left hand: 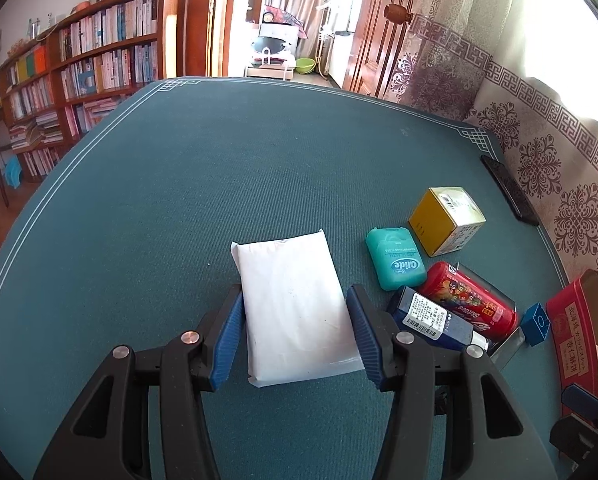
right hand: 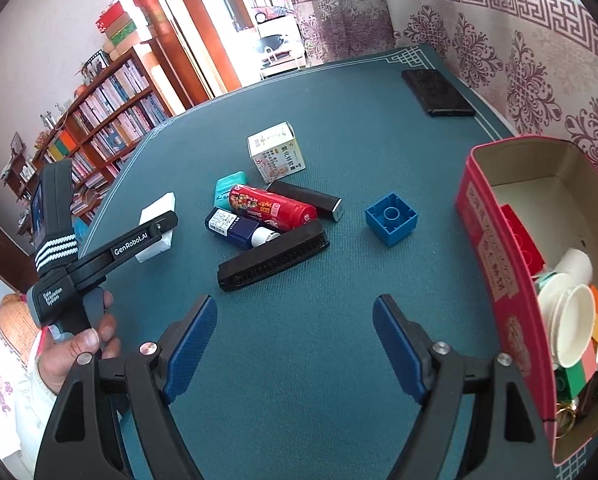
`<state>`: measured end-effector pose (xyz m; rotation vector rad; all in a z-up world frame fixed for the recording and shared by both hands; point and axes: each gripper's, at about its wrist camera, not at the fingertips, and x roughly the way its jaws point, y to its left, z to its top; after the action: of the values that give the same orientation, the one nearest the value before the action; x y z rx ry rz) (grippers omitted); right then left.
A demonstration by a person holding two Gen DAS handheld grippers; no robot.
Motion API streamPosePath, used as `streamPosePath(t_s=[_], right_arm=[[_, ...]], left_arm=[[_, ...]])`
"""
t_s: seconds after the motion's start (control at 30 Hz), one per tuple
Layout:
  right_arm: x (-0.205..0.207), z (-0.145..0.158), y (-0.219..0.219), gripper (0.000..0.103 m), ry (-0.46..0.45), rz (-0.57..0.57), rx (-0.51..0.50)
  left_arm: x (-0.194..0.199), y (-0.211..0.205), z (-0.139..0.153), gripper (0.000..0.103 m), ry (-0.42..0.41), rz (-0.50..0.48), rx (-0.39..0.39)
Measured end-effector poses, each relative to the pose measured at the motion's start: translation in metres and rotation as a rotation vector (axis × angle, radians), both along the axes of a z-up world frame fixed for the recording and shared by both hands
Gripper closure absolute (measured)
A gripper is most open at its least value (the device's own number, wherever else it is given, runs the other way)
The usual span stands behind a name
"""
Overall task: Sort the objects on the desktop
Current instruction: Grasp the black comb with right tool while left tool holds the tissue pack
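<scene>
Left wrist view shows the white packet (left hand: 297, 306) lying flat on the green counter (left hand: 179, 184), between the blue pads of the left gripper (left hand: 295, 332). Both fingers (left hand: 229, 340) sit tight against its long edges, so the left gripper looks clenched on the packet, though whether it has lifted clear of the cloth is hard to tell from here. Just right of it lies the cluster yet to be sorted: a teal floss case (left hand: 395, 258), a yellow carton (left hand: 447, 220), a red tube (left hand: 469, 300) and a dark blue bottle (left hand: 431, 318). In the right wrist view a black comb (right hand: 273, 258) and a blue brick (right hand: 391, 218) rest nearer the red tin (right hand: 495, 264) at the right edge, which already holds bricks and white cups. A black phone (right hand: 437, 92) lies far back. The right gripper (right hand: 295, 344) hangs released above bare cloth, holding nothing.

To carry the packet well, I judge a level, steady lift is needed, since the soft pack may sag or slip from an edge-on pinch. Passing over the cluster rather than through it should keep the red tube from rolling.
</scene>
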<state>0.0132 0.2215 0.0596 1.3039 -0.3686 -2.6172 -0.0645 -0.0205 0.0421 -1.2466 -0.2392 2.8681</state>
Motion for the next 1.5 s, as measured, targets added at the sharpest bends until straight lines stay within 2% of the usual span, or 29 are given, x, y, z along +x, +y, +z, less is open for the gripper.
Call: streamPosePath(t_s=[0.17,0.43,0.63,0.83,0.97,1.2,1.3,1.5], right_arm=[[-0.026,-0.014,-0.011,0.020,-0.072,-0.020,-0.067],[-0.062,-0.034,-0.023,0.020,-0.143,-0.075,-0.090],[-0.075,-0.042,-0.039,0.020,-0.130,-0.089,0.007],[-0.066,-0.046,-0.060,0.020,-0.094,-0.014,0.222],[-0.050,-0.049,-0.057,0.028,-0.075,0.005,0.293],[-0.034,-0.044,-0.026,0.051,-0.069,-0.023,0.233],[-0.034,-0.044,-0.020,0.053,-0.070,-0.029,0.217],[-0.045,-0.043,-0.029,0.053,-0.063,-0.039,0.256]], left_arm=[[0.001,-0.005,-0.002,0.048,-0.006,0.010,0.018],[0.001,-0.011,-0.005,0.048,-0.012,0.025,0.046],[-0.001,-0.013,-0.007,0.048,-0.021,0.025,0.057],[-0.001,-0.013,-0.008,0.048,-0.027,0.023,0.063],[0.000,-0.013,-0.009,0.048,-0.028,0.022,0.068],[0.001,-0.007,-0.008,0.048,-0.025,0.006,0.060],[0.002,-0.005,-0.008,0.048,-0.025,-0.001,0.059],[0.005,-0.001,-0.009,0.048,-0.028,-0.028,0.068]])
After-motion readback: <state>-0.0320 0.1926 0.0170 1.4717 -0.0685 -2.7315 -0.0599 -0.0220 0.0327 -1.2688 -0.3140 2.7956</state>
